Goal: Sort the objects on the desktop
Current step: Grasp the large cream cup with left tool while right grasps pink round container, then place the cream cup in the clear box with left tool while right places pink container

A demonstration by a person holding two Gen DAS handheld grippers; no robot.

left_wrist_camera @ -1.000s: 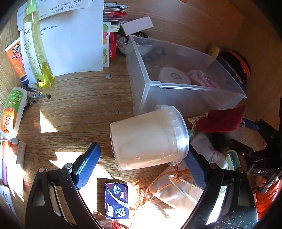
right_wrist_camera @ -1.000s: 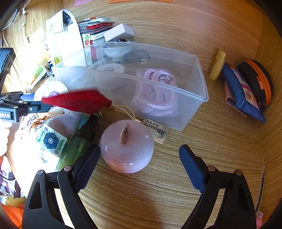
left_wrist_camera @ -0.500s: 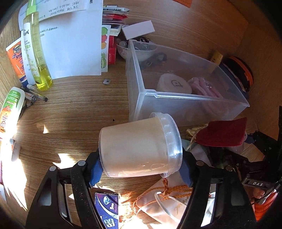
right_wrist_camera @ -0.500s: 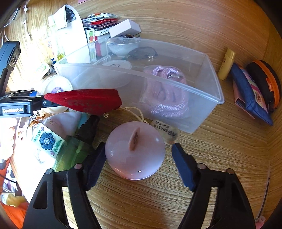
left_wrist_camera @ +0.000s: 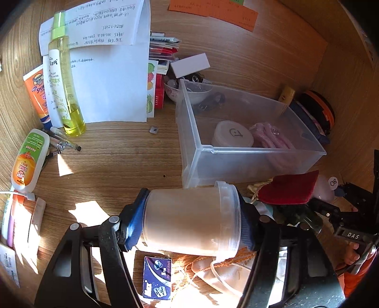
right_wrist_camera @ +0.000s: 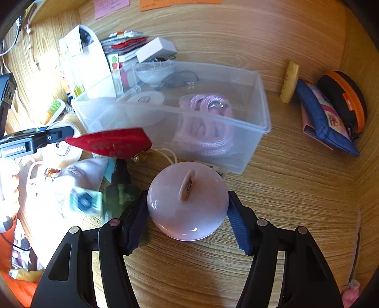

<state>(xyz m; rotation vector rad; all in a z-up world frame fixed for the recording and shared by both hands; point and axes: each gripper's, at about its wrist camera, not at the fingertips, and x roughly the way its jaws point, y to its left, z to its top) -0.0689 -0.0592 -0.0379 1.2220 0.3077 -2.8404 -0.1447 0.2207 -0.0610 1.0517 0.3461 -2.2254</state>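
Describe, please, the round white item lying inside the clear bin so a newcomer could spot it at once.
Start at the clear plastic bin on the wooden desk. Inside it, beside the coiled pink cord, sits a round white lidded container. Alone in there, it is white, with a dark mark on its lid.

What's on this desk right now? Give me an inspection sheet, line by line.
Surface: wooden desk, sunlit patches, crowded.
Job's things: clear plastic bin holding a white round case and pink cord; frosted tub lying sideways; pink round case.
Clutter: yellow spray bottle, papers, sunscreen tube, red pouch, blue pouch, cream drawstring bag.
Grippers: left claw shut on the frosted tub, end to end; right claw shut on the pink round case; both have just been closing.
Cables: white cable at the left edge.
Surroundings: wooden back wall with orange notes.
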